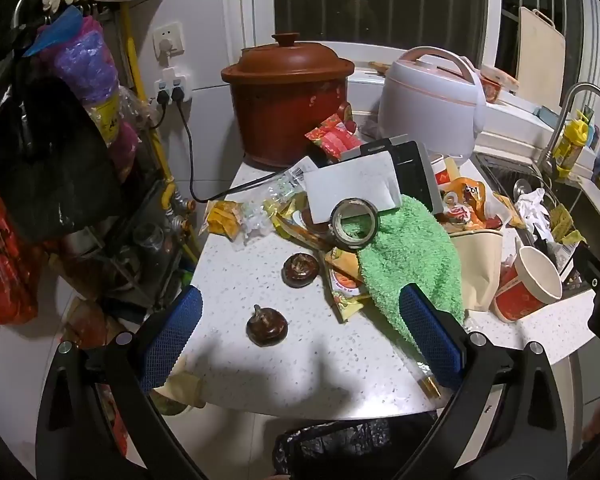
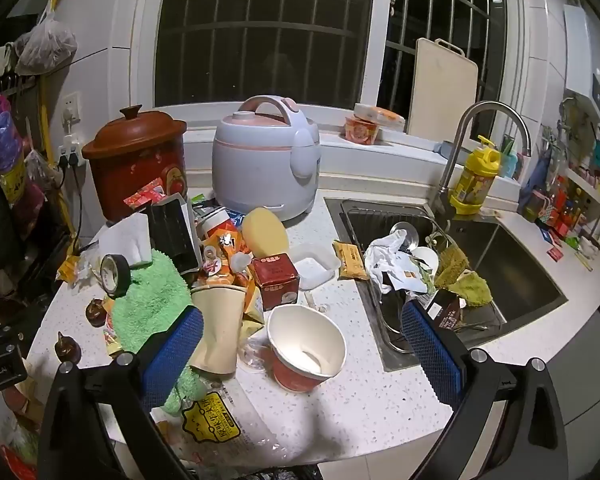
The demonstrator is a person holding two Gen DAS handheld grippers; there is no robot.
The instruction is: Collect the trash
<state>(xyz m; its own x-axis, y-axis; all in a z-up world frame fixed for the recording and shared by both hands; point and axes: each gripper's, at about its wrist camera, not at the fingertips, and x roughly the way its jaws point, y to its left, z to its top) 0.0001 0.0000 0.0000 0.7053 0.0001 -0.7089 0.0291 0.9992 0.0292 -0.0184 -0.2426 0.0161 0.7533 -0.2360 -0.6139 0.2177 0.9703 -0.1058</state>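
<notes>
While both jaws stand wide and hold nothing, the left gripper (image 1: 300, 336) hovers above two brown water chestnuts (image 1: 267, 325) and the right gripper (image 2: 300, 354) above a tipped red paper cup (image 2: 306, 350). A hasty sweep could push trash over the near tabletop (image 1: 320, 380) edge, past the black bin bag (image 1: 340, 444). Open room is only near; farther back, clutter crowds the sink (image 2: 512, 264) rim.

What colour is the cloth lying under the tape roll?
Bright green cloth; the tape roll sits on it. Clearest in the left wrist view.
</notes>
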